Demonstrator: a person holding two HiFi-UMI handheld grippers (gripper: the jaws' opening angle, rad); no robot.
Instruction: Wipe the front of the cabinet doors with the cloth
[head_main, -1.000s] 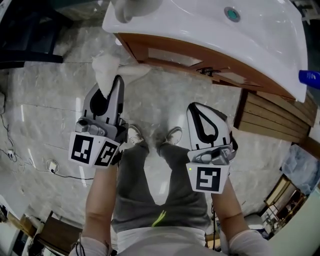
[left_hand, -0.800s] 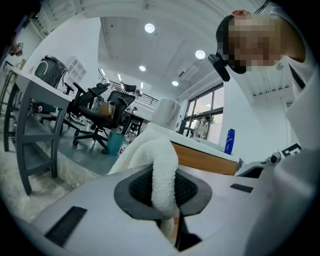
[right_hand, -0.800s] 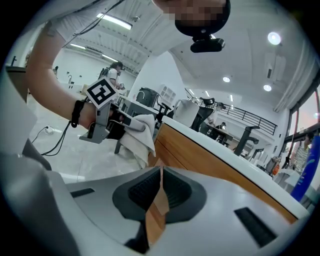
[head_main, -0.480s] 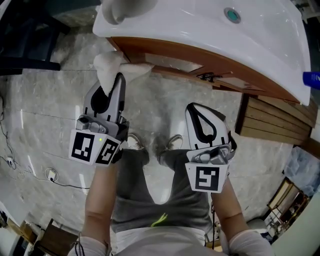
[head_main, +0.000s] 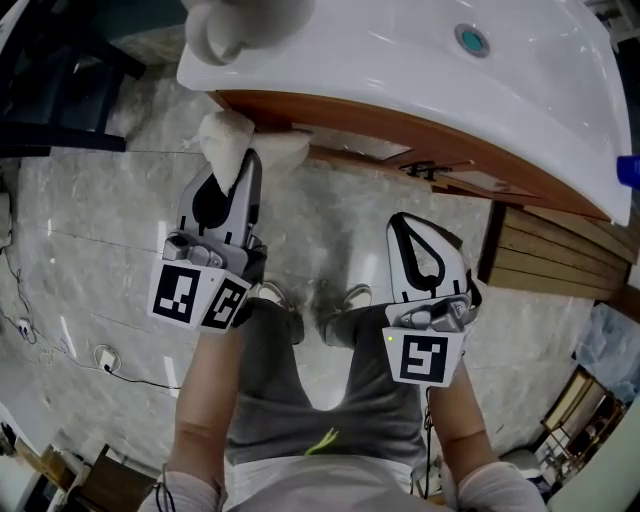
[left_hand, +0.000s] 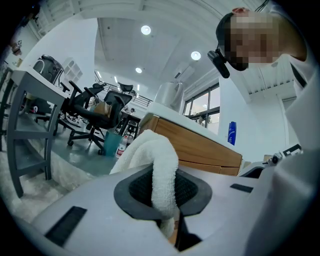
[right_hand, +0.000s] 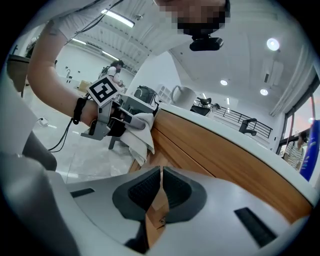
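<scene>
Left tongs (head_main: 244, 162), arm stretched forward, clamp cloth (head_main: 226, 140) at cabinet (right_hand: 215, 150) corner.

Head view looks steeply down; gripper views face the nearby cabinet (head_main: 330, 126), shared by all 3

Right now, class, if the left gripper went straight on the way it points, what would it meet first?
The wooden cabinet front under the white countertop. The cloth in the left gripper's jaws leads and may already touch it; depth is unclear.
</scene>
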